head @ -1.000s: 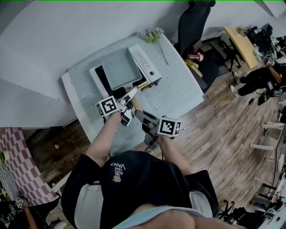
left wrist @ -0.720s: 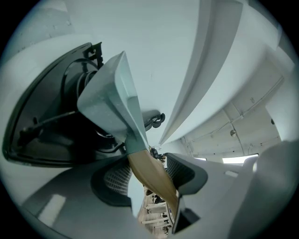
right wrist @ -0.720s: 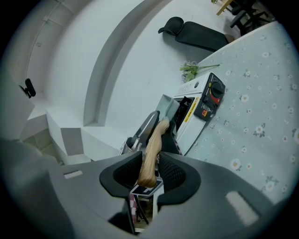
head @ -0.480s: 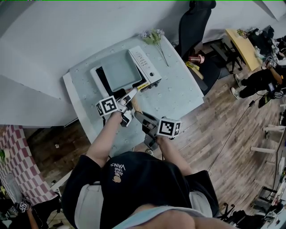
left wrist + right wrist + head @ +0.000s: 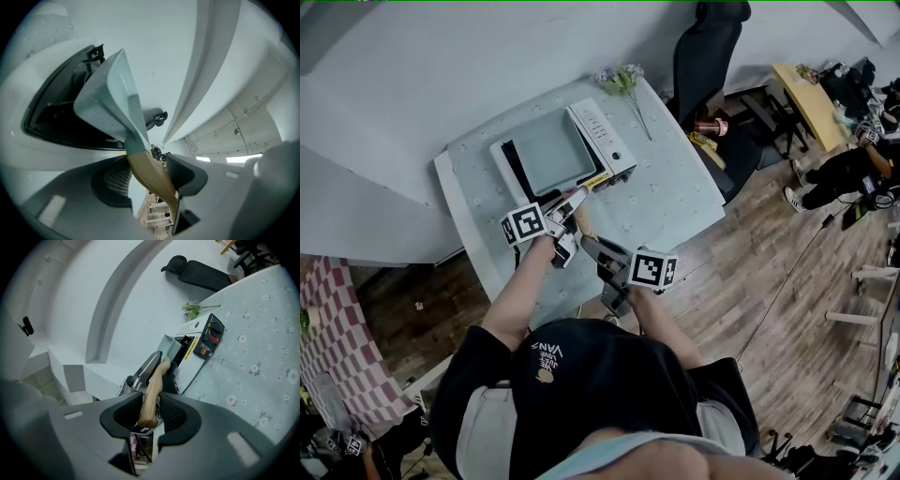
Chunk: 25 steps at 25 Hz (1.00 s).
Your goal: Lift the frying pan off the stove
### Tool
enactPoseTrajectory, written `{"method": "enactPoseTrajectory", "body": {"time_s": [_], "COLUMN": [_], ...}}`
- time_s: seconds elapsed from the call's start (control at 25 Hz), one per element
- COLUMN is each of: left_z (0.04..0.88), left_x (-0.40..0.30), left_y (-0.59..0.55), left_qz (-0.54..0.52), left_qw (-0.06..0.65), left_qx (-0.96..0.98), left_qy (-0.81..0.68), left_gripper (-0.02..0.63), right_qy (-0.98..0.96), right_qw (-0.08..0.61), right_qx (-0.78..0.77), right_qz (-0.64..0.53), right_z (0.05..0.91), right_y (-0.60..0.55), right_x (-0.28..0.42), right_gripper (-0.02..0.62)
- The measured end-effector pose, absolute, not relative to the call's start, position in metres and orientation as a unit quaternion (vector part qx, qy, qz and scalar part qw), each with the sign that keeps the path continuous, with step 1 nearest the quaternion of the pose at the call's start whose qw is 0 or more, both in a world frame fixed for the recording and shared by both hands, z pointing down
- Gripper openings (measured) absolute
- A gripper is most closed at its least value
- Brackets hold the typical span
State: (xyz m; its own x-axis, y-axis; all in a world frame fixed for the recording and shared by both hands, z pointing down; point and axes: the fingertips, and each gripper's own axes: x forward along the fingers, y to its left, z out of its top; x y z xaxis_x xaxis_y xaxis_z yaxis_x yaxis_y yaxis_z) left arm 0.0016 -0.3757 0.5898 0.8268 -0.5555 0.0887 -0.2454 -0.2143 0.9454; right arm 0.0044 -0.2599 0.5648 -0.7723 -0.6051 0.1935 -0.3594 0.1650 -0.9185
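A square pale-green frying pan sits over the white portable stove on the flower-patterned table. Its wooden handle points toward me. My left gripper is shut on the handle close to the pan. In the left gripper view the handle runs between the two pads, and the pan rises above the stove's black top. My right gripper holds the handle's near end. In the right gripper view both pads press on the handle.
A flower sprig lies at the table's far corner, with a black office chair behind it. The stove's red knob faces the table's right side. A white wall borders the far and left edges. A person crouches far right.
Both grippers stay at the handle in nearly the same places. The whole scene has shifted slightly lower in the head view. No clear movement of the pan shows.
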Motion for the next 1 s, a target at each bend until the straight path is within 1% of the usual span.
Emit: {"method": "enactPoseTrajectory", "body": {"time_s": [1.0], "left_z": [0.568], "left_x": [-0.014], "left_y": [-0.321], "left_qz": [-0.153], "left_qw": [0.543], "left_qx": [0.772], "left_qy": [-0.293], "left_gripper": [0.209], "right_qy": [0.786], "right_qw": [0.092], "right_qx": [-0.277], "right_qz": [-0.546], "right_z": [0.55], "right_y": [-0.205], "right_x": [-0.001], "right_gripper": [0.12]}}
